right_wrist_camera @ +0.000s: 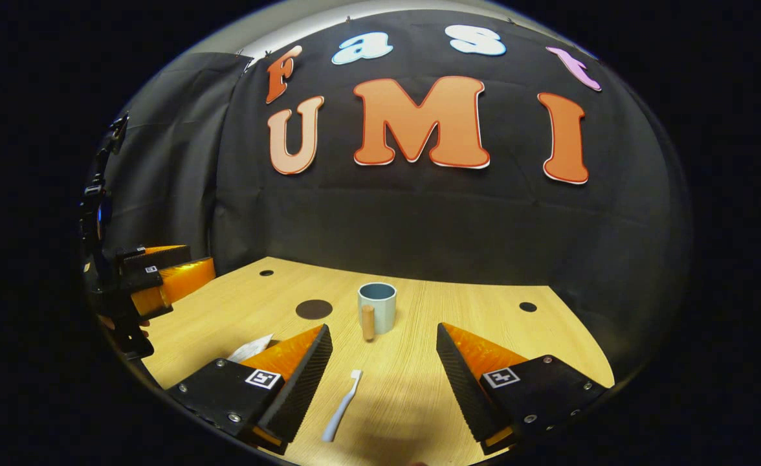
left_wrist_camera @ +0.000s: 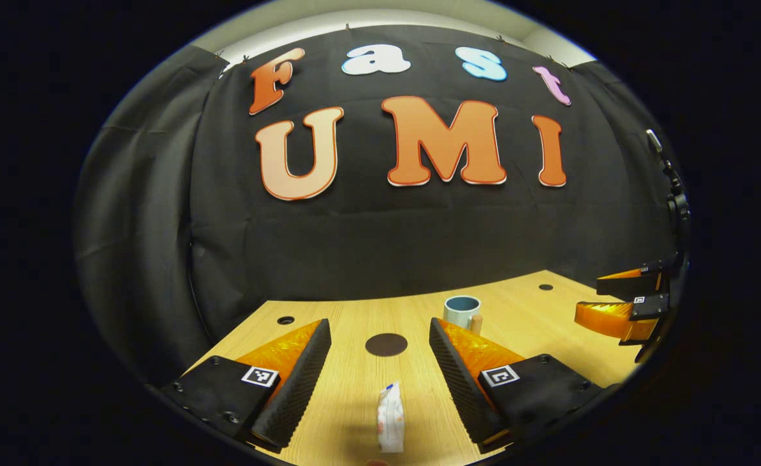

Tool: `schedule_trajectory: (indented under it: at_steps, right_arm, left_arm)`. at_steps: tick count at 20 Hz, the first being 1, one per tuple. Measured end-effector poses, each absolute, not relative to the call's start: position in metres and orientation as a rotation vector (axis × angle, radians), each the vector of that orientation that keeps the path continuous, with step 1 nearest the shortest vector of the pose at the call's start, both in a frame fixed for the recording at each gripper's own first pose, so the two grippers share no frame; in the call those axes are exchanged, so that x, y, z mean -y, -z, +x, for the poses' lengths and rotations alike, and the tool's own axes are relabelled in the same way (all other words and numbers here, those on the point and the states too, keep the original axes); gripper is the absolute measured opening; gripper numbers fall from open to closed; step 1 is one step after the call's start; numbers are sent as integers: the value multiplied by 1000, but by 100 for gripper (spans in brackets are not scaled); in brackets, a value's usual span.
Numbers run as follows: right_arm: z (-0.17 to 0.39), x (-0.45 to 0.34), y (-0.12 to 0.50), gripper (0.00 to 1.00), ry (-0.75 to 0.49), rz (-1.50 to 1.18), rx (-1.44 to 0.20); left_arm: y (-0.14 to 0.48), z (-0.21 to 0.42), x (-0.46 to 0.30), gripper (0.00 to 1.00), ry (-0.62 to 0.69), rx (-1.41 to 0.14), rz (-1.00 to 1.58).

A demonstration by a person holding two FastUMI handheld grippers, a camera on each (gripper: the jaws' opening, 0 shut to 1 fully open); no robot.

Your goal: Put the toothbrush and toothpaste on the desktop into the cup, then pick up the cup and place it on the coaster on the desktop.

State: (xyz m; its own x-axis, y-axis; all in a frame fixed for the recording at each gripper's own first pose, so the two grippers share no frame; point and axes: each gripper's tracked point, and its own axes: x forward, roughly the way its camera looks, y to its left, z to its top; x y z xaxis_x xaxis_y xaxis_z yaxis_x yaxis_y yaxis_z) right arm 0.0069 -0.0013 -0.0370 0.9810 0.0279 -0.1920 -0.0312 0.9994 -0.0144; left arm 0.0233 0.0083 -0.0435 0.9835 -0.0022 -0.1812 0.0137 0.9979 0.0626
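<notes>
In the left gripper view, a white toothpaste tube (left_wrist_camera: pixel 391 417) lies on the wooden desktop (left_wrist_camera: pixel 354 382) between the fingers of my open left gripper (left_wrist_camera: pixel 380 330), close to the camera. Beyond it are a dark round coaster (left_wrist_camera: pixel 386 344) and a pale blue cup (left_wrist_camera: pixel 463 311) with a wooden handle. In the right gripper view, a white toothbrush (right_wrist_camera: pixel 343 404) lies between the fingers of my open right gripper (right_wrist_camera: pixel 384 336). The cup (right_wrist_camera: pixel 377 307) stands ahead, with the coaster (right_wrist_camera: pixel 314 309) to its left. The toothpaste (right_wrist_camera: pixel 250 348) peeks out behind the left finger.
The desktop (right_wrist_camera: pixel 419 388) has small dark holes (left_wrist_camera: pixel 285 320) near its corners (right_wrist_camera: pixel 528 307). Black cloth walls close the back and sides. The right gripper (left_wrist_camera: pixel 626 304) appears at the right edge of the left gripper view, the left gripper (right_wrist_camera: pixel 154 278) at the left edge of the right gripper view.
</notes>
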Motion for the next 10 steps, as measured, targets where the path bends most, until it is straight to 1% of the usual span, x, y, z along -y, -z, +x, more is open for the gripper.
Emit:
schedule_trajectory:
  at_steps: [3,5,10]
  right_arm:
    - [7,-4,49,96,-64,-13,-265]
    - [8,-8,57,96,-92,1,-323]
    - [9,-26,93,94,-163,63,-514]
  left_arm:
    - [65,28,-3,98,46,-273,56]
    - [76,34,-11,98,26,-329,61]
    - [109,41,-10,98,48,-471,84]
